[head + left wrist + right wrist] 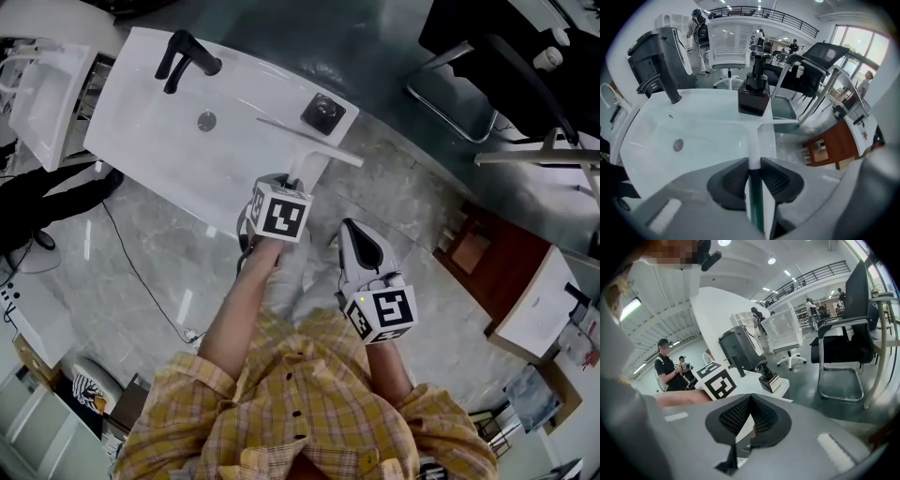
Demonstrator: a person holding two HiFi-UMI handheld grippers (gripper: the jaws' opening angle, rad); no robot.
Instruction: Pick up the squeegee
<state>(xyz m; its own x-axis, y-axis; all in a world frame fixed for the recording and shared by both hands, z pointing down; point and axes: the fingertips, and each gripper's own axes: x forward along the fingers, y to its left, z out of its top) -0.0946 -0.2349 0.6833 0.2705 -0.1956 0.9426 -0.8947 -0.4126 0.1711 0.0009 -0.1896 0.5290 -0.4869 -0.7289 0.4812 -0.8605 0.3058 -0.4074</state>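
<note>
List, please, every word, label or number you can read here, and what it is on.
No text here can be read.
Left cube and right cube: square marker patterns only, no words.
Papers: print too small to read.
Soap dispenser: no label shows.

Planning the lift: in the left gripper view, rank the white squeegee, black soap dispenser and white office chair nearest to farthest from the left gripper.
1. White squeegee, inside the left gripper.
2. Black soap dispenser, on the white basin's rim.
3. White office chair, beyond the basin.
</note>
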